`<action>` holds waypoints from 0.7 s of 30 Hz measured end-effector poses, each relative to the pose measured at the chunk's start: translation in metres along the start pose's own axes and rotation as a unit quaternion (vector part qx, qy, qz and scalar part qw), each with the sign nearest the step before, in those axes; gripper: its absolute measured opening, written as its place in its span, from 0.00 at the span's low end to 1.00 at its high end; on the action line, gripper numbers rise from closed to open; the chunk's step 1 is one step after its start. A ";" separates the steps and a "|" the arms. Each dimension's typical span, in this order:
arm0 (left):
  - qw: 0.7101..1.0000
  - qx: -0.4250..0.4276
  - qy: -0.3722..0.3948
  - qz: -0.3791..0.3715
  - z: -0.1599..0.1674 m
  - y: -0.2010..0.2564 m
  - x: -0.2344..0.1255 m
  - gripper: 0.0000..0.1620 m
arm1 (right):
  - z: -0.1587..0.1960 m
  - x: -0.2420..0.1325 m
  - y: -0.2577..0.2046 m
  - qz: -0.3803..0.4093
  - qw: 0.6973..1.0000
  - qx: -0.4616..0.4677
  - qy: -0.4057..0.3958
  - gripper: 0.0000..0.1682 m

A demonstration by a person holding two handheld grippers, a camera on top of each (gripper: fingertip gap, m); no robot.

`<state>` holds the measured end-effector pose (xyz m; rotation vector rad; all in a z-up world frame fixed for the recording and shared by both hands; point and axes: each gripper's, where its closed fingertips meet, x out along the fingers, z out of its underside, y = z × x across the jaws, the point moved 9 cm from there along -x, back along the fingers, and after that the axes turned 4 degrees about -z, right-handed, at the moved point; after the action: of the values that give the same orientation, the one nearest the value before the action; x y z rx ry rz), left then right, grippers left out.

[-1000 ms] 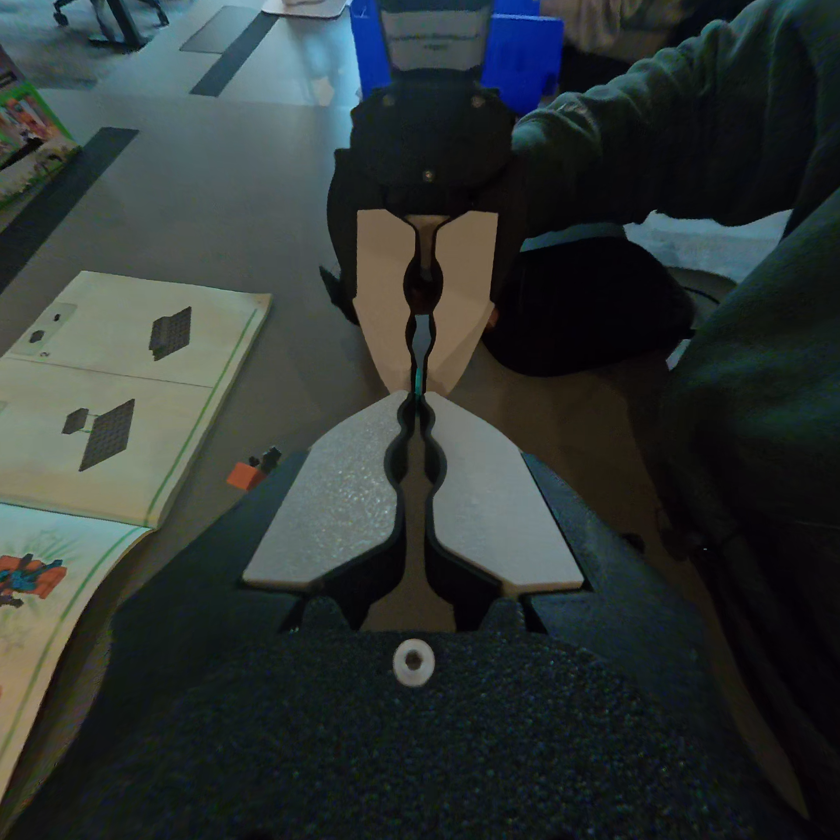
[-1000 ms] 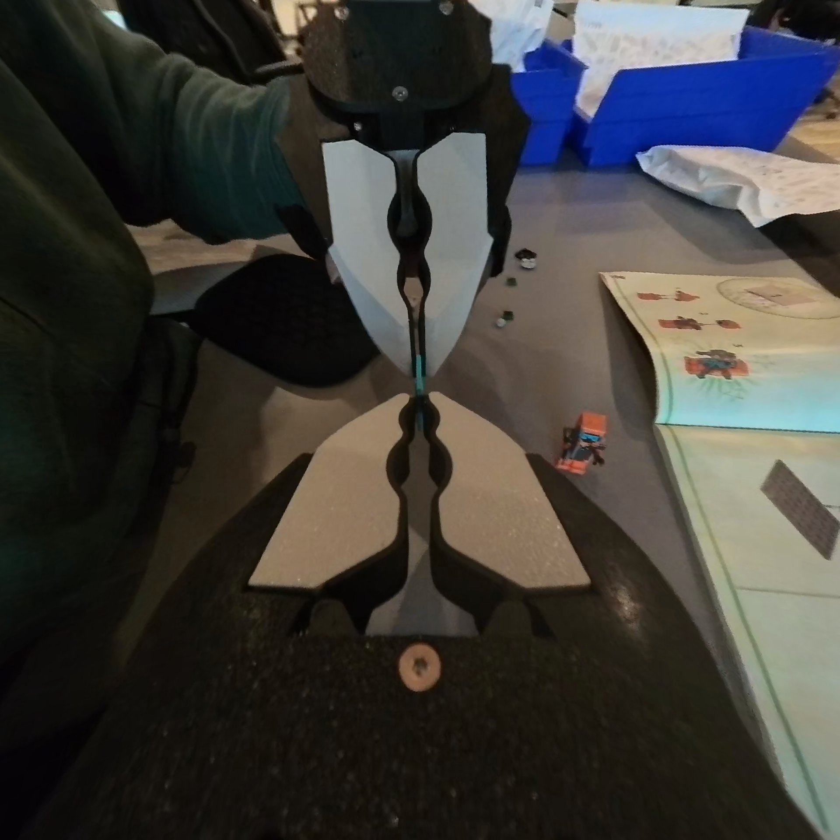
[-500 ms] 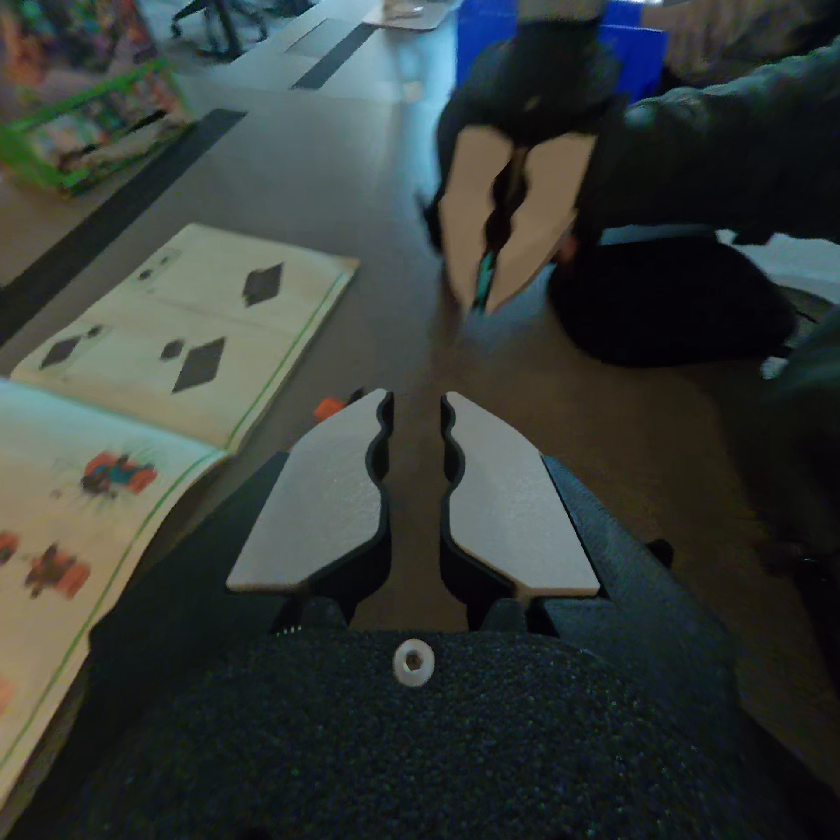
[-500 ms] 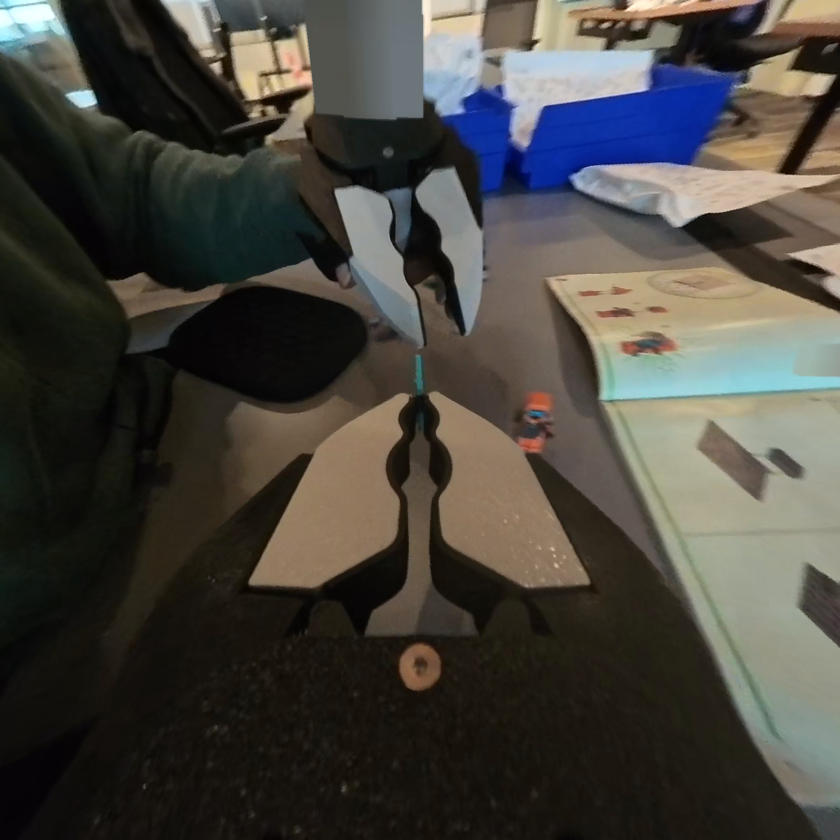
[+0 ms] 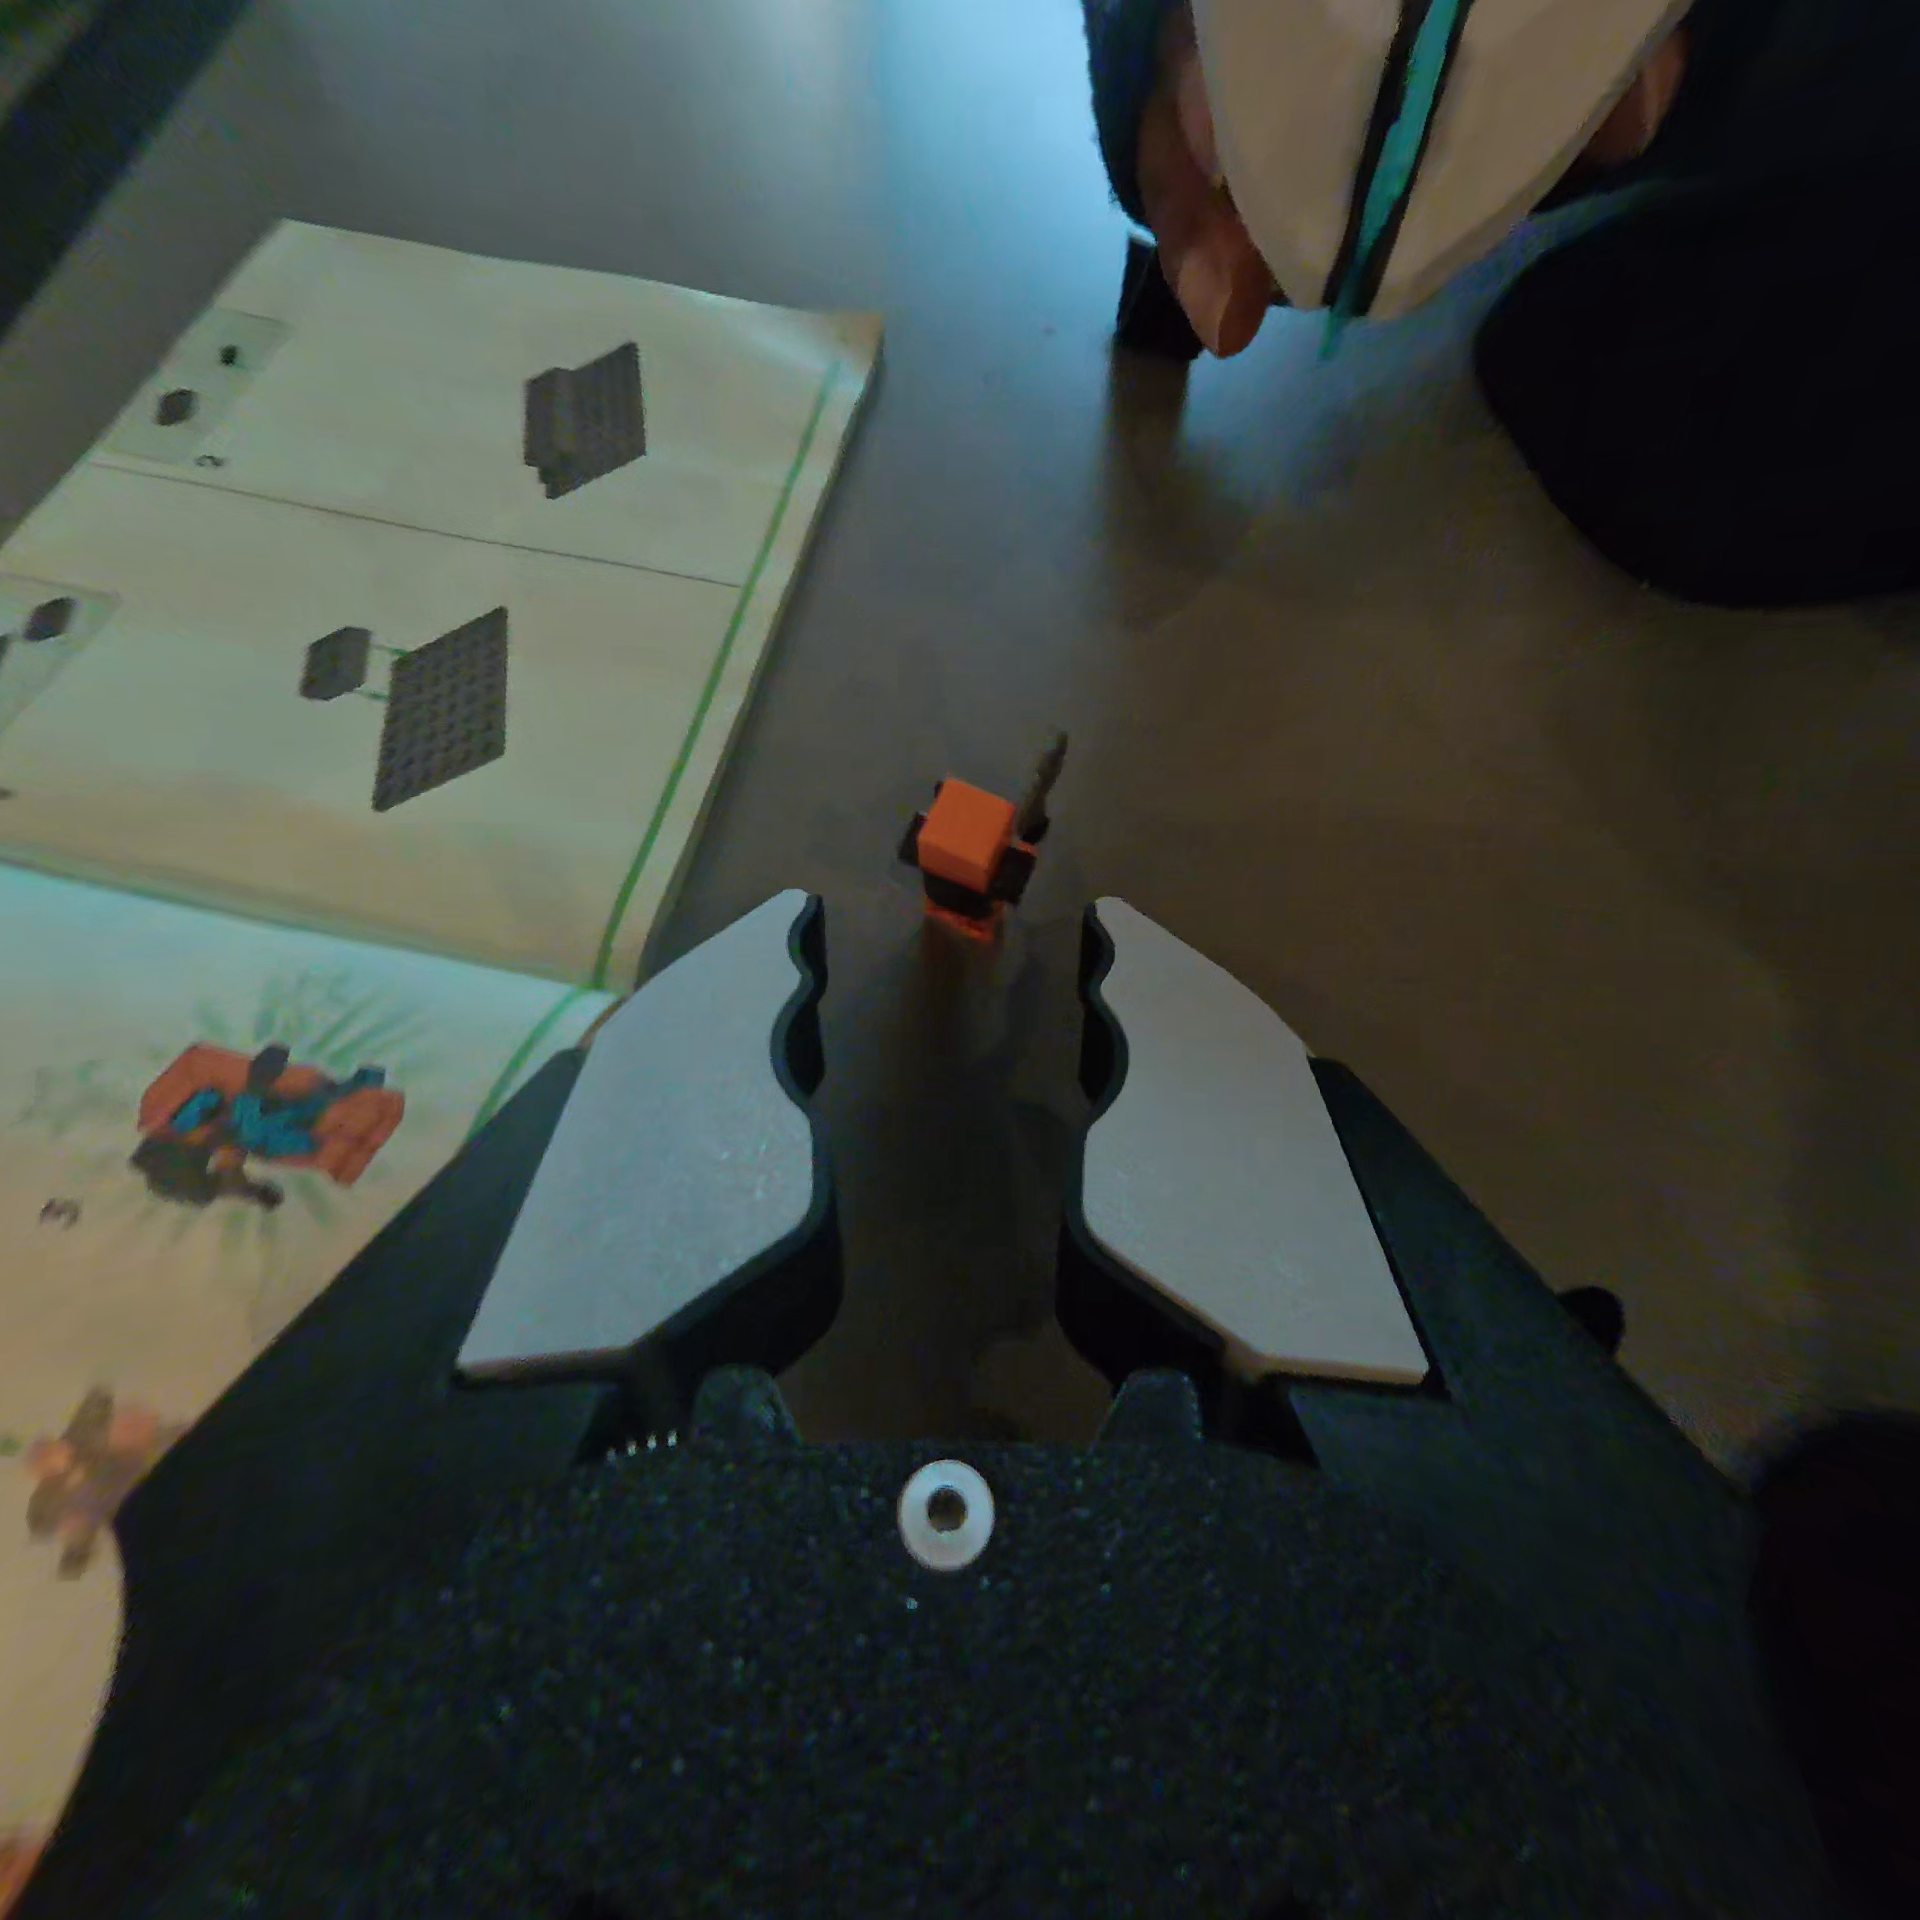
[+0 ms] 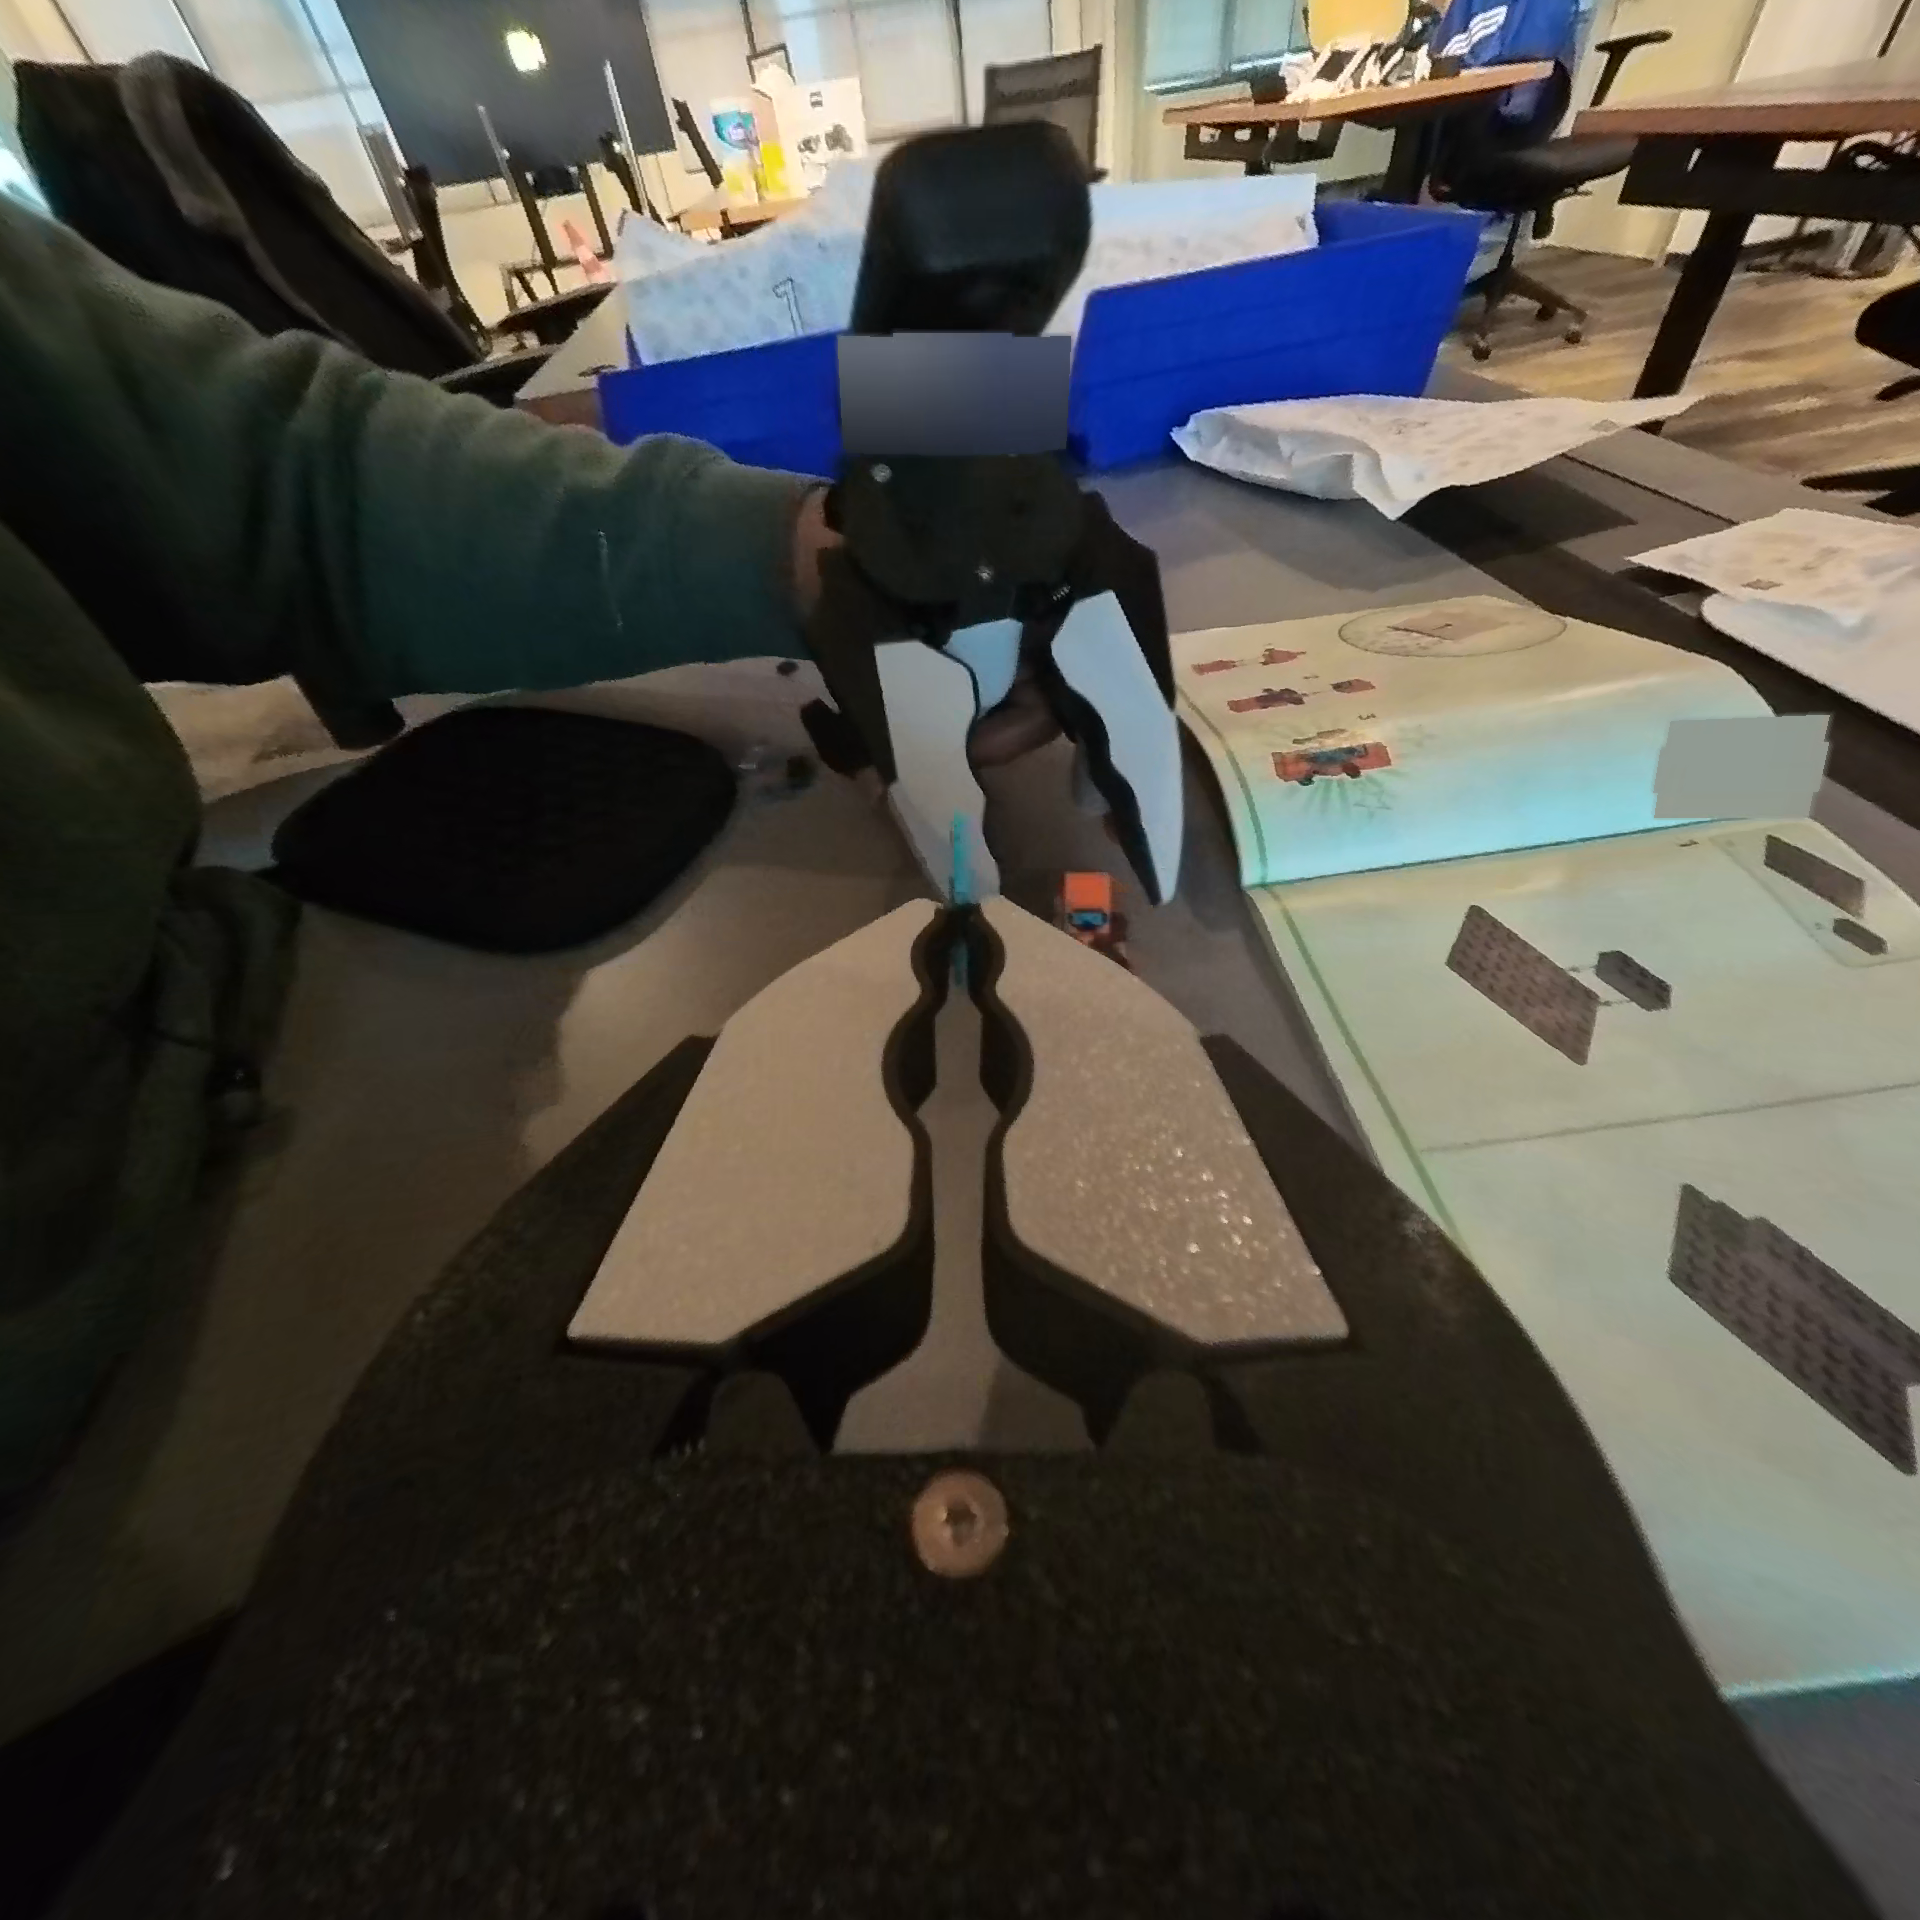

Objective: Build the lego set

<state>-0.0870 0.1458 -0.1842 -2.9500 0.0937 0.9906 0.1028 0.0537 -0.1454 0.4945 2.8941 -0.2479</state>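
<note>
A small orange lego figure [image 5: 971, 852] stands on the grey table, just ahead of my left gripper [image 5: 948, 920] and in line with the gap between its fingertips. The left gripper is open and empty. In the right wrist view it [image 6: 1023, 847] points down over the figure [image 6: 1089, 909]. My right gripper [image 6: 961, 920] is shut on a thin teal lego piece [image 6: 959, 873] that sticks out past its tips. In the left wrist view the right gripper [image 5: 1335, 301] hangs at the top right with the teal piece [image 5: 1392, 156] between its pads.
An open instruction booklet [image 5: 416, 644] lies left of the figure and shows in the right wrist view [image 6: 1558, 1039] too. A black pad [image 6: 499, 821] lies under the person's green sleeve [image 6: 364, 520]. Blue bins [image 6: 1278, 332] and white paper bags [image 6: 1403, 447] sit farther back. About 10 cm separates my left fingertips from my right.
My left gripper let go of the teal piece, opened wide and swung down to the orange figure. My right gripper kept the teal piece and drew back.
</note>
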 end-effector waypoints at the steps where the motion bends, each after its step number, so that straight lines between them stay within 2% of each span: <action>1: 1.000 0.002 0.000 0.007 -0.001 -0.001 0.003 0.28 | 0.001 0.000 0.001 0.000 1.000 0.002 0.001 0.01; 4: 1.000 0.011 -0.004 0.021 -0.002 -0.003 0.012 0.24 | 0.004 -0.002 0.005 0.003 1.000 0.010 0.008 0.01; 7: 0.999 0.019 -0.004 0.026 -0.003 -0.002 0.015 0.16 | 0.006 -0.004 0.008 0.001 1.000 0.017 0.013 0.01; 21: 0.996 0.026 0.074 0.042 -0.024 0.017 0.002 0.16 | 0.006 -0.004 0.010 -0.006 0.999 0.022 0.023 0.01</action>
<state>-0.0721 0.1274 -0.1659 -2.9903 0.2449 0.7635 0.1110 0.0608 -0.1521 0.4967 2.9429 -0.3073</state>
